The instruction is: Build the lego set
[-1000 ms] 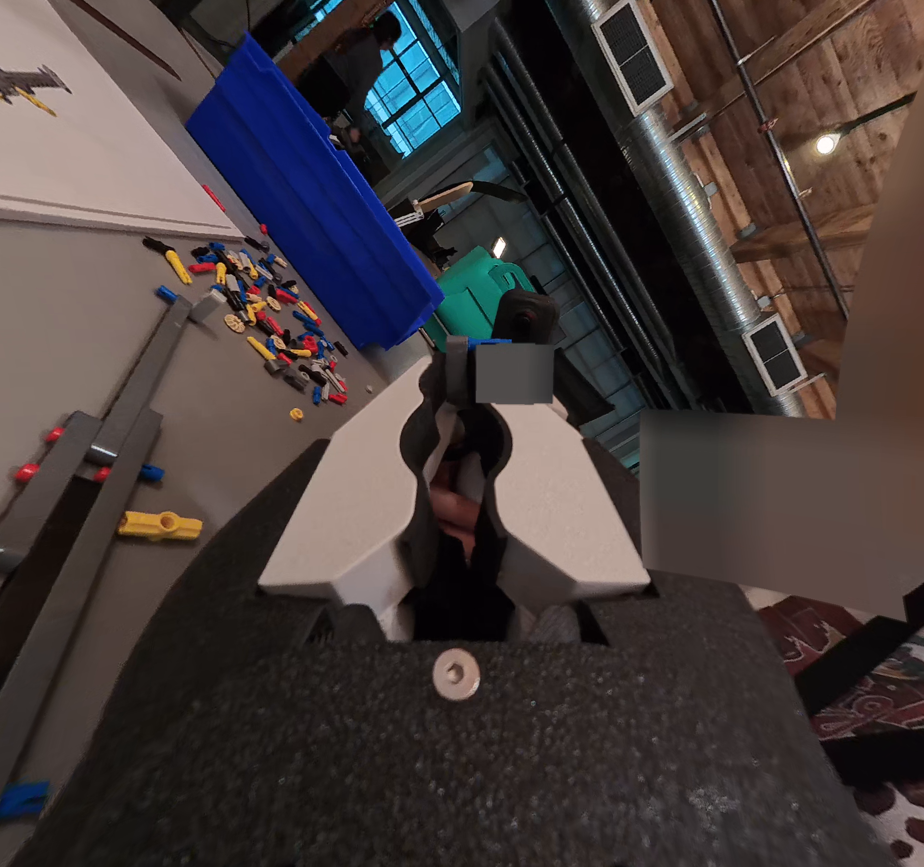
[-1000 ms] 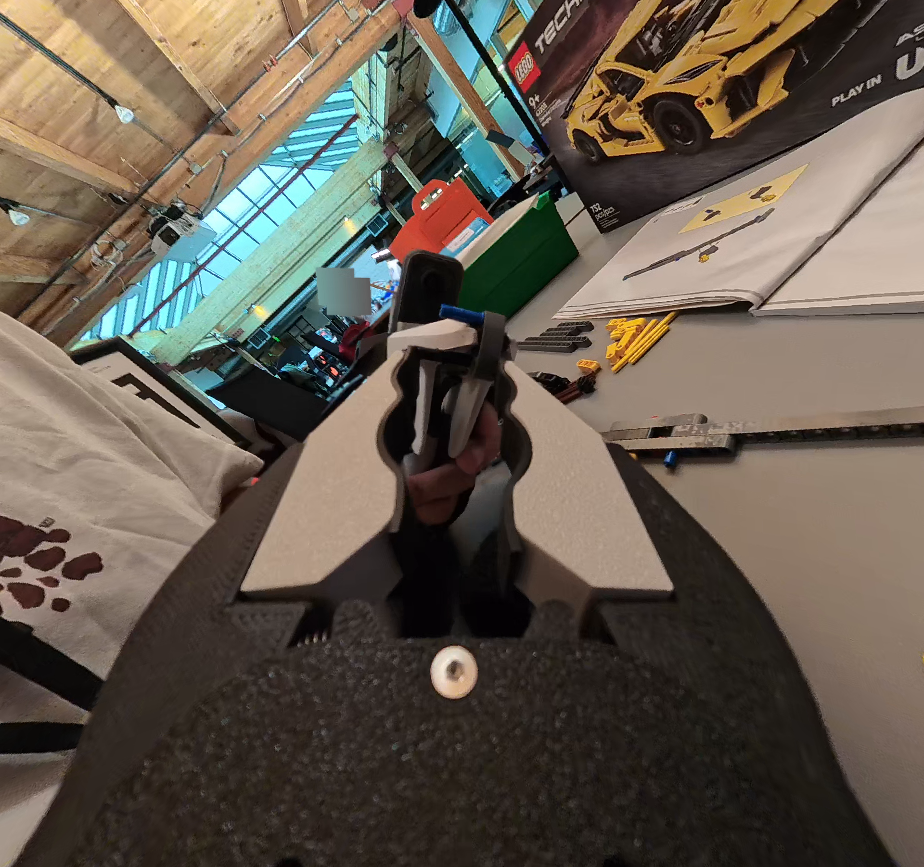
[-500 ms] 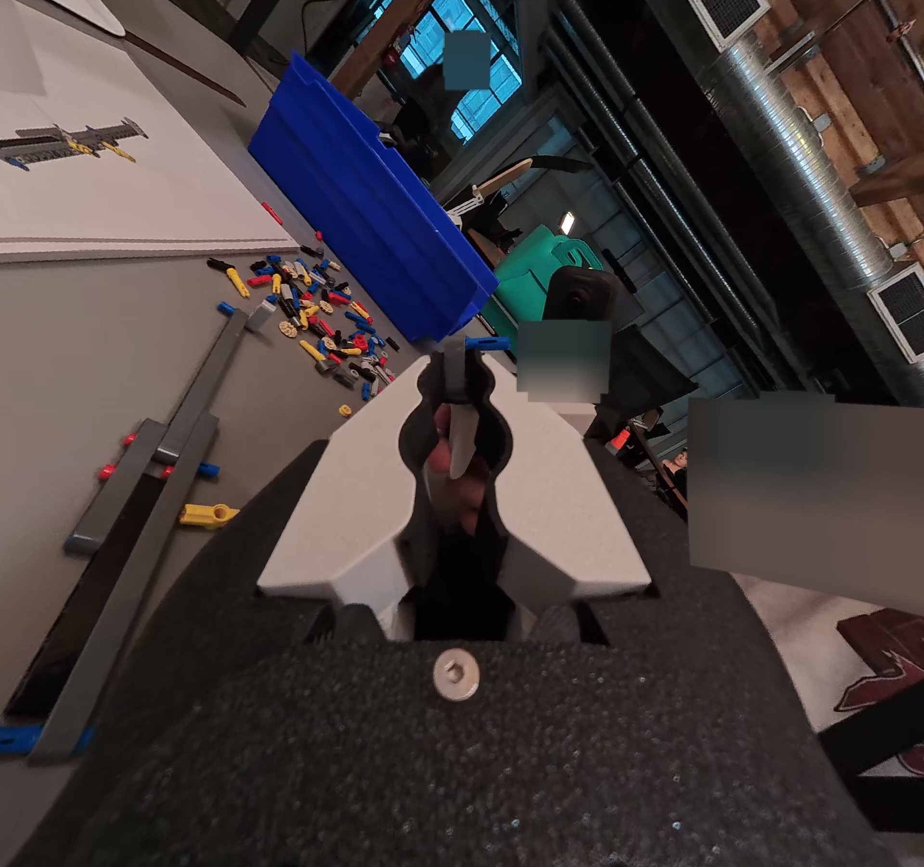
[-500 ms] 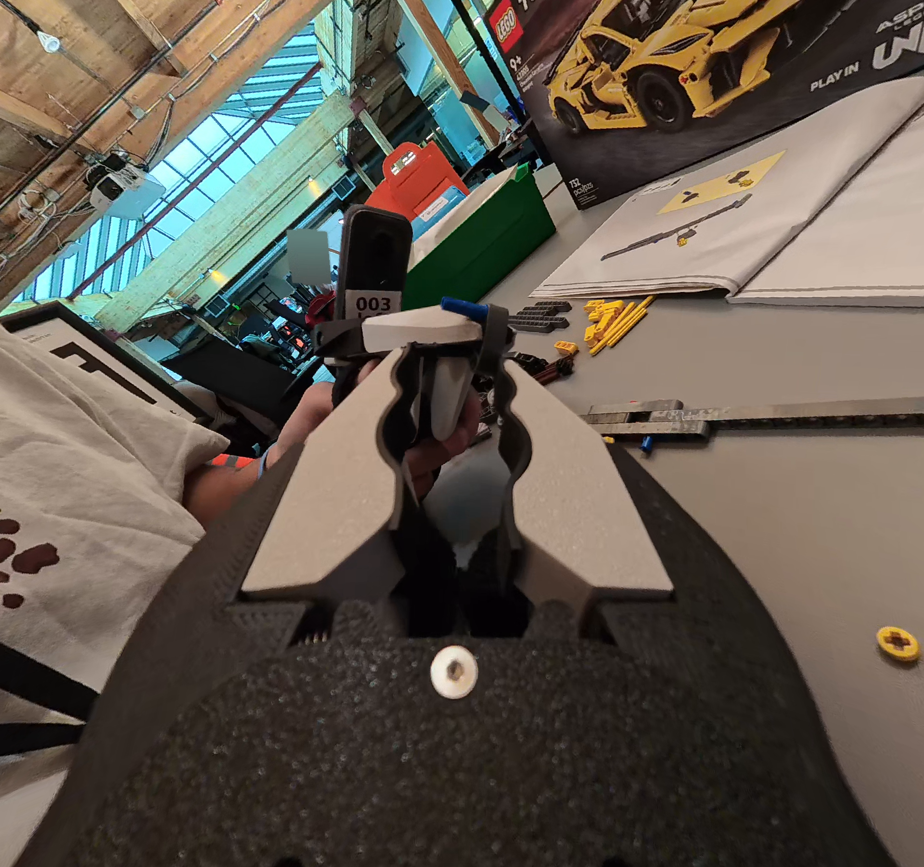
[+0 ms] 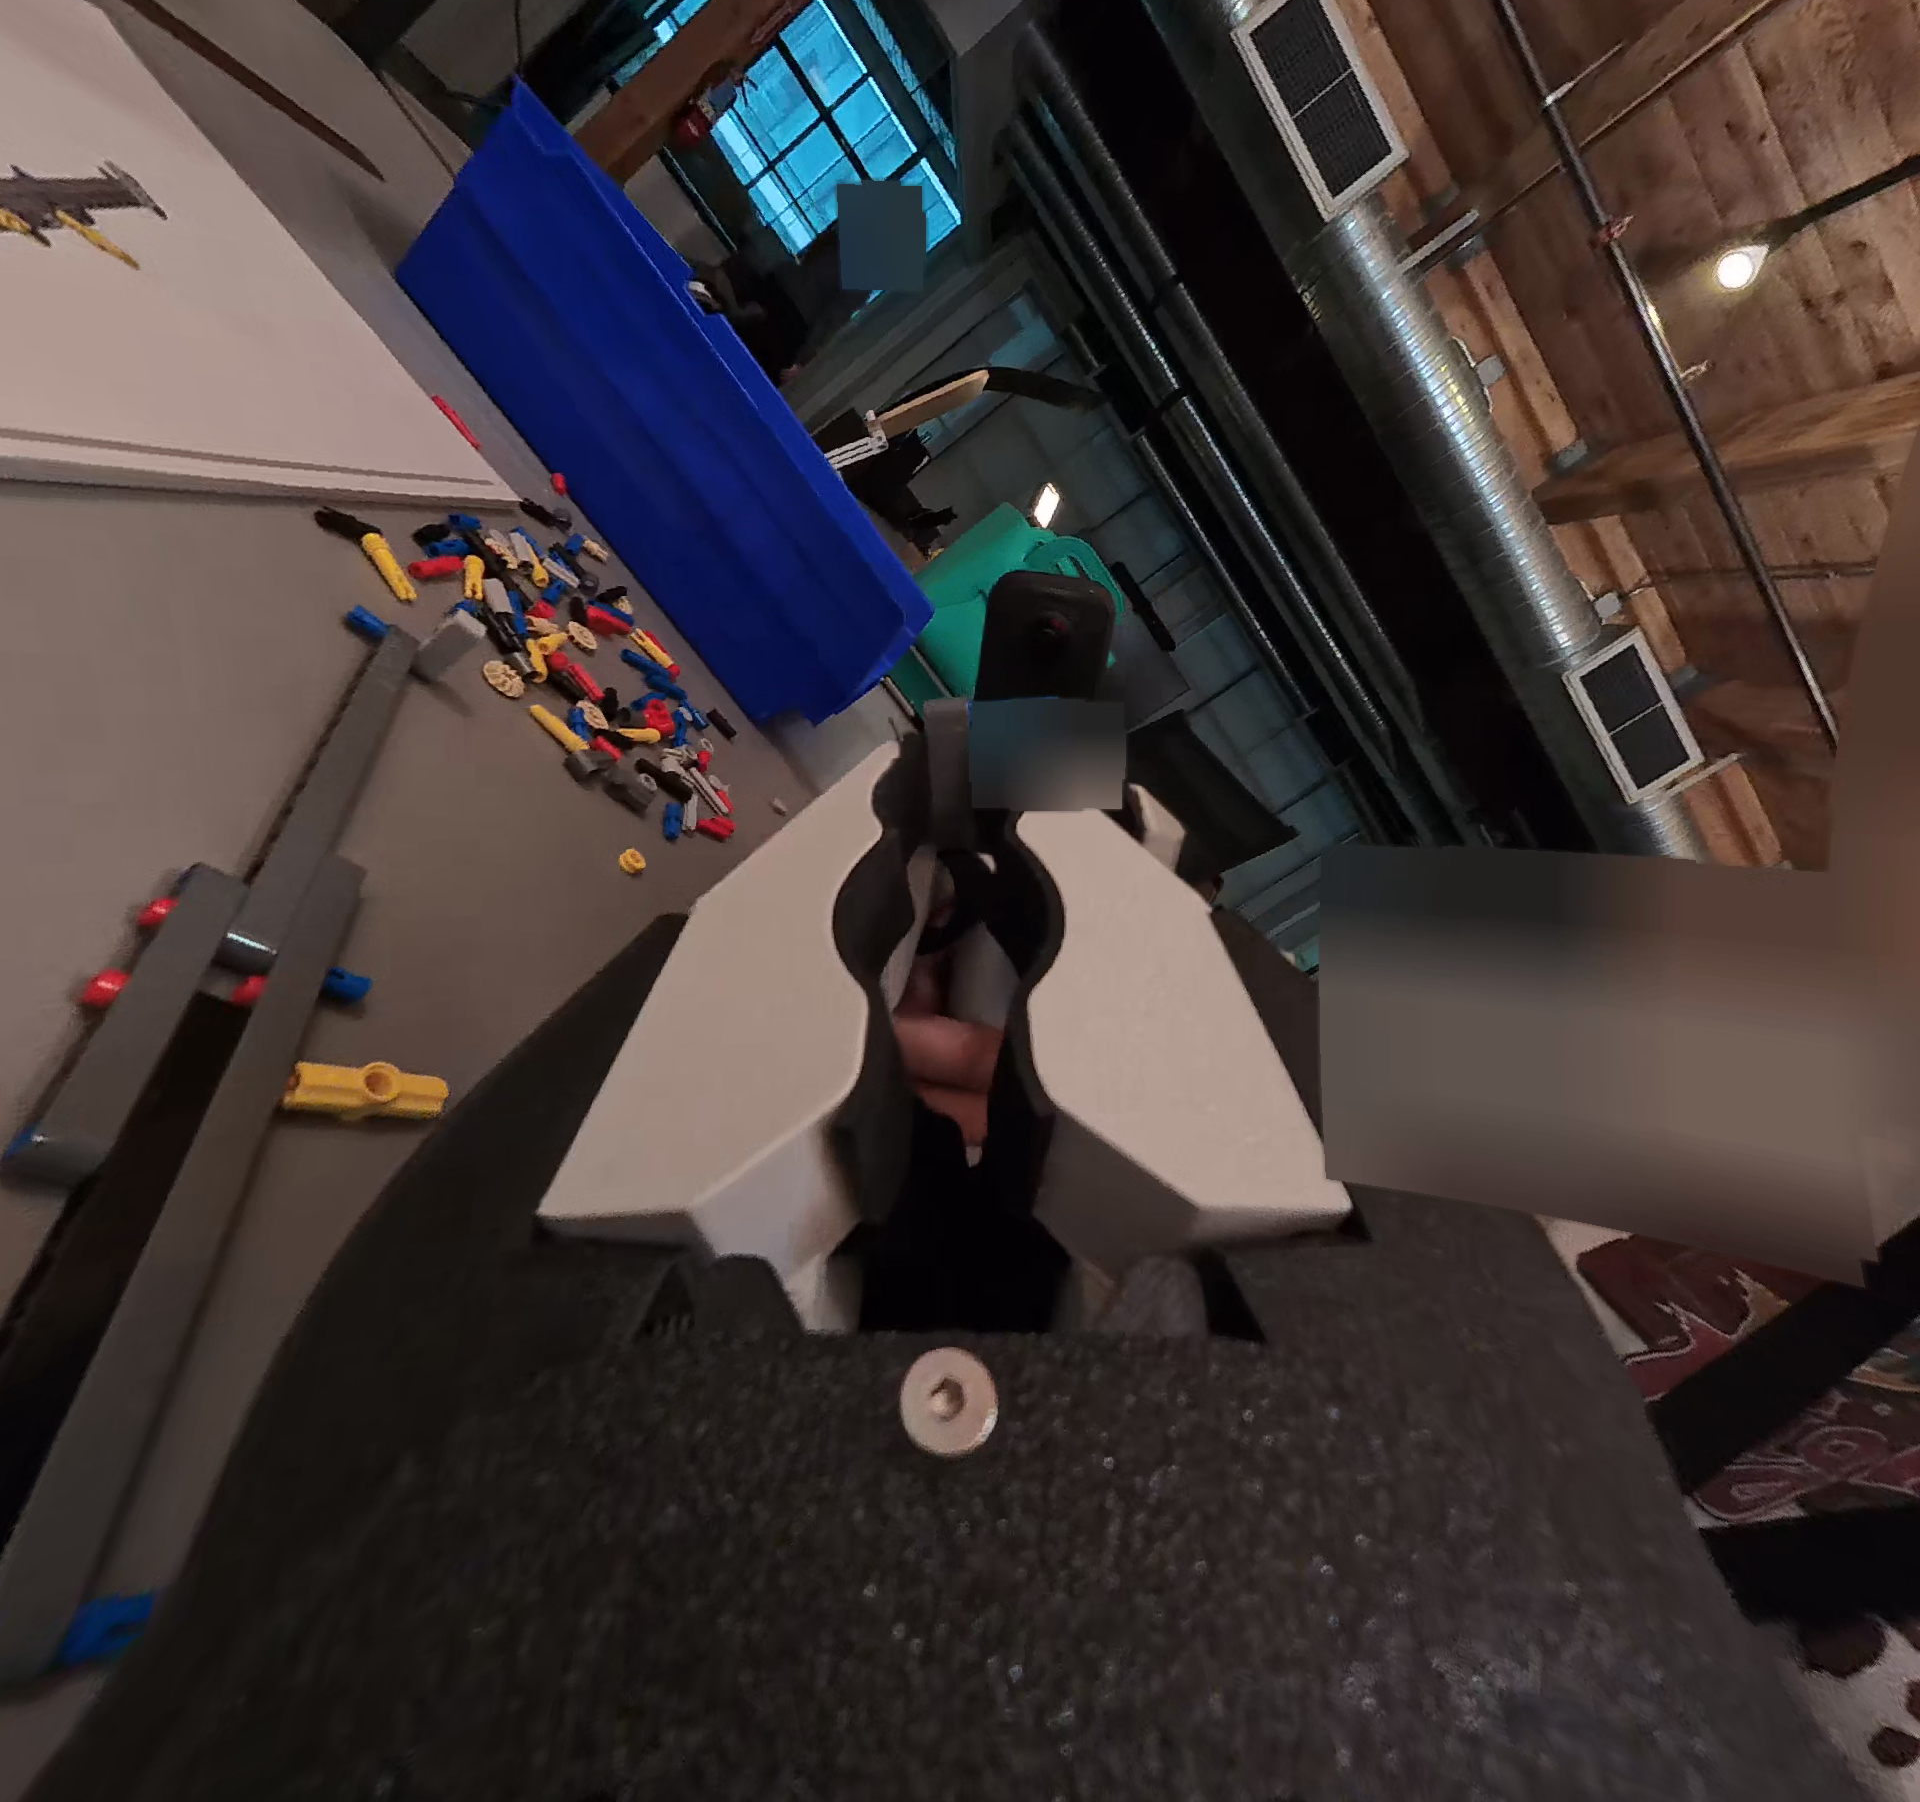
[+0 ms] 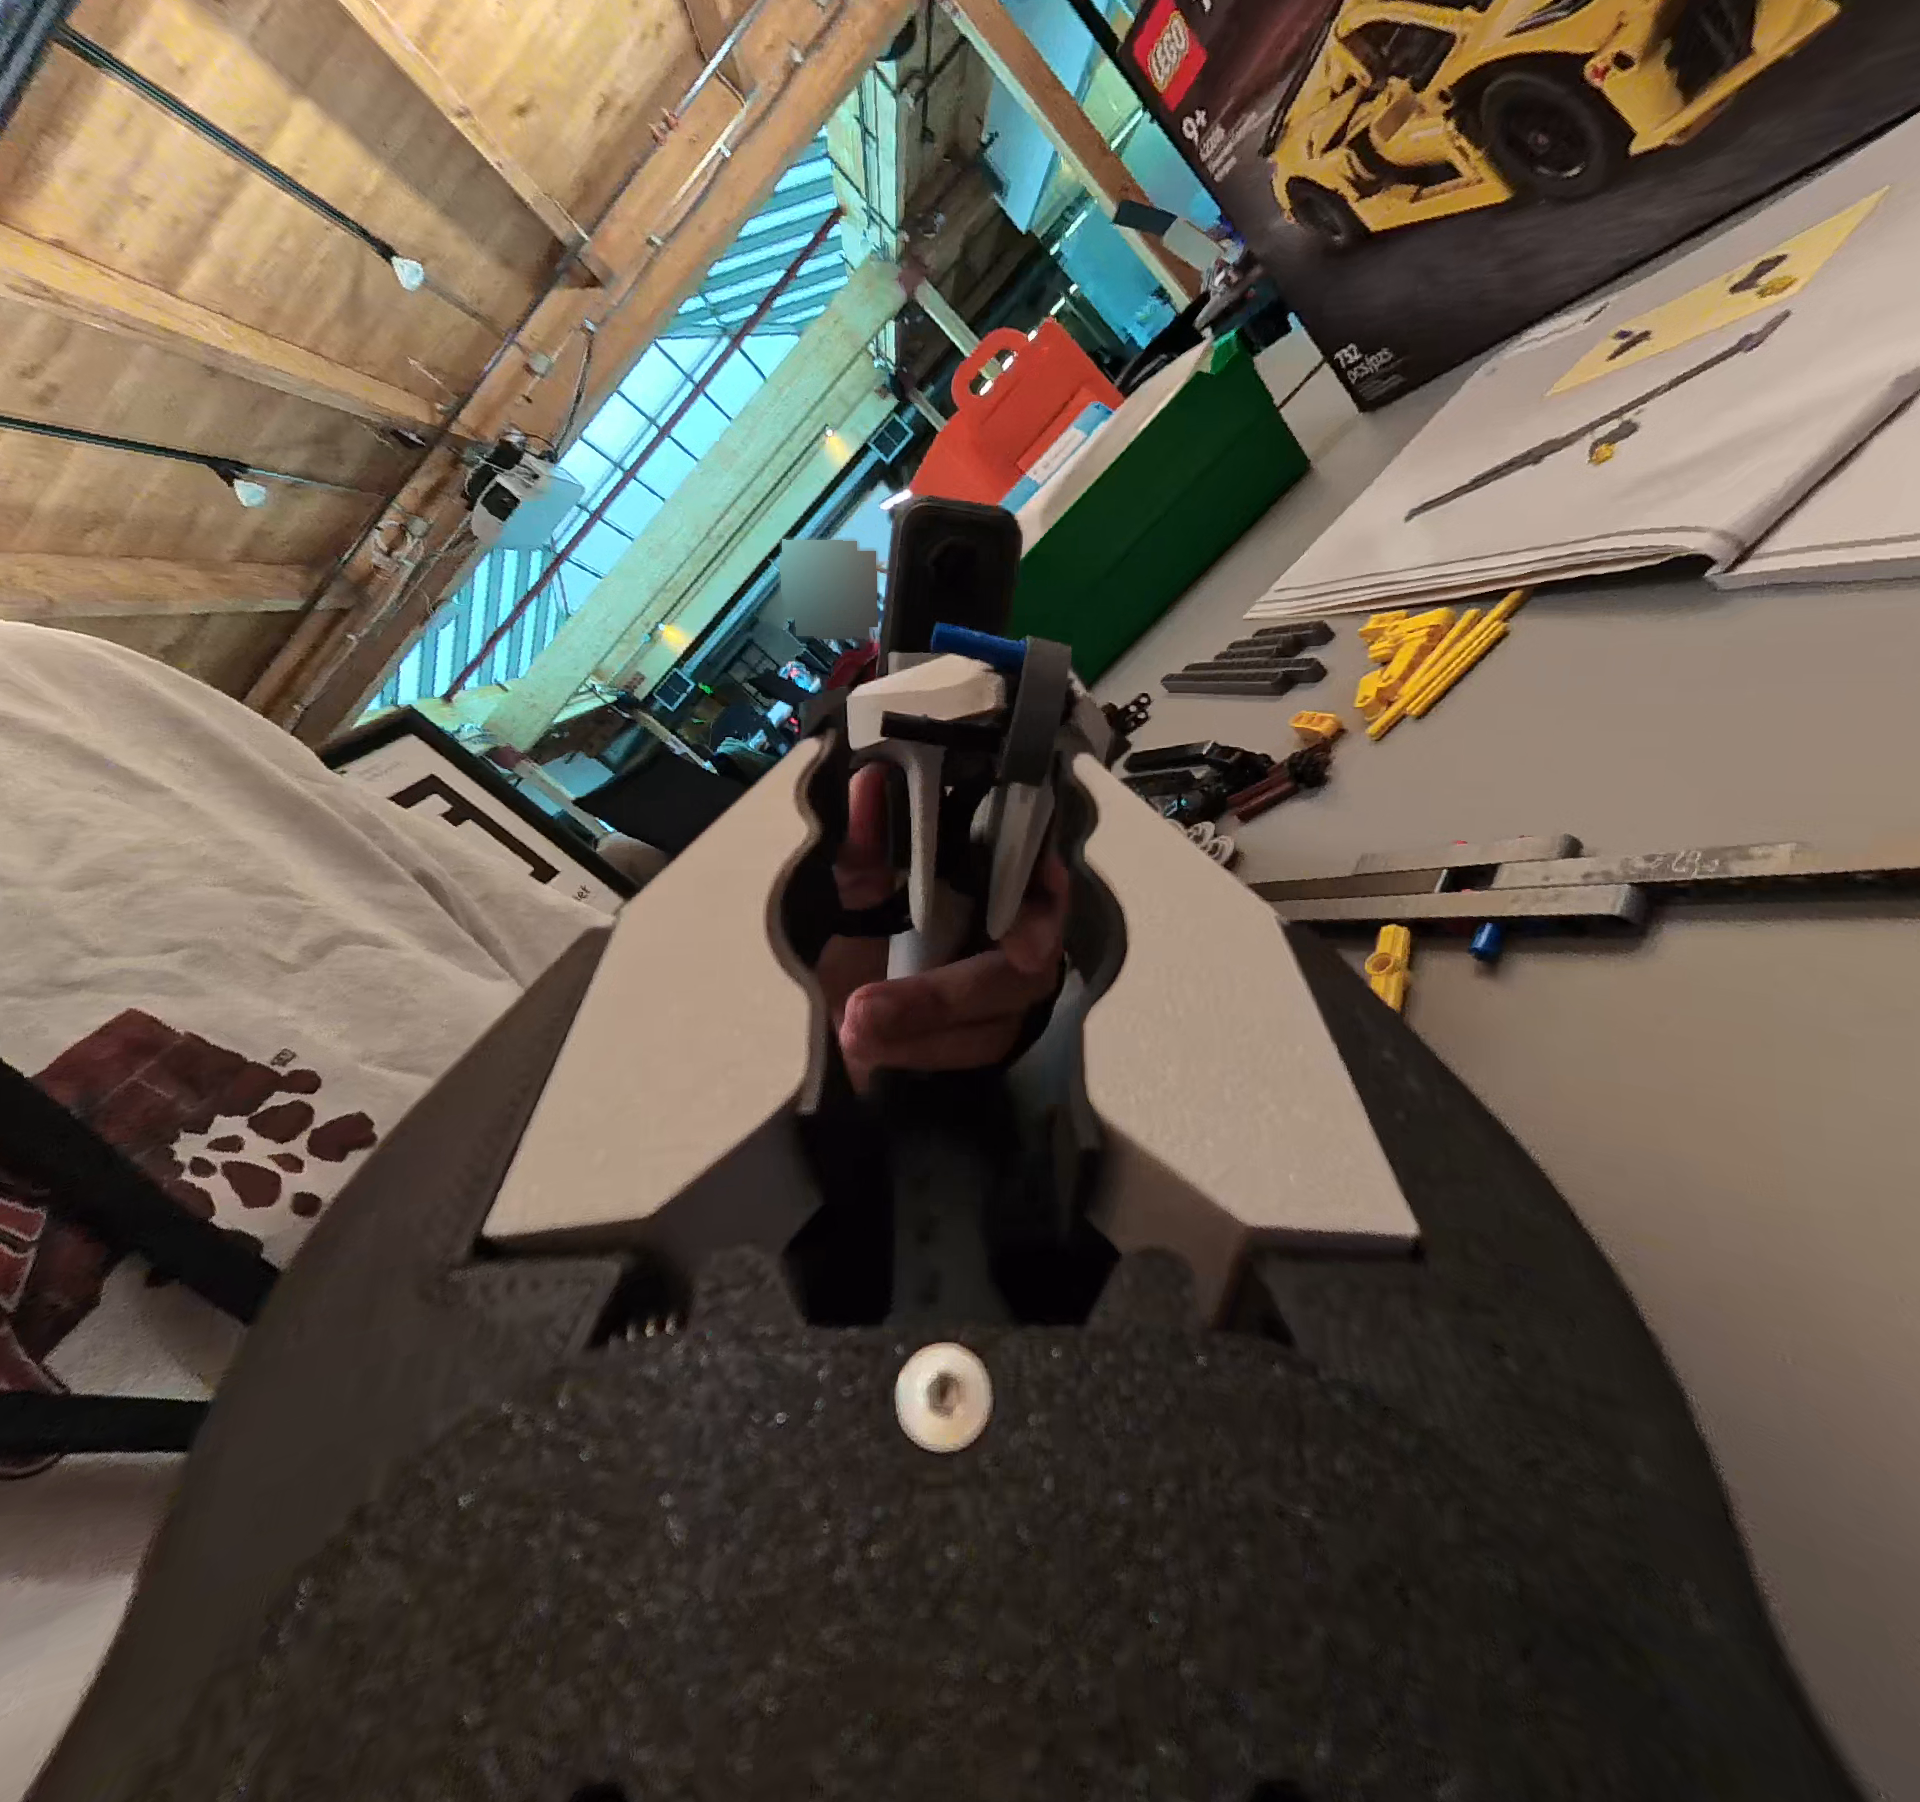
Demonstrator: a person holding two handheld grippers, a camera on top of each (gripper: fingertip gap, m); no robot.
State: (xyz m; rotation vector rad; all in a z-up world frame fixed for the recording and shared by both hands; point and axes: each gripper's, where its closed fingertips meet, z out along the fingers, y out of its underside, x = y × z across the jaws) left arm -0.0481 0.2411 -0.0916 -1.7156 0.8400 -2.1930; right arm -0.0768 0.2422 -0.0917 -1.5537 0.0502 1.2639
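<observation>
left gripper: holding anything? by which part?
Left gripper pinches a gray beam at its lower end; the end with the blue pin sticks out.

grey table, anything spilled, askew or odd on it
Nothing looks damaged. The small mixed red, blue, yellow and black pins lie scattered loose on the grey table beside the blue plastic bin, more like a working pile than a spill. One yellow connector lies apart beside the long grey beam assembly.
</observation>
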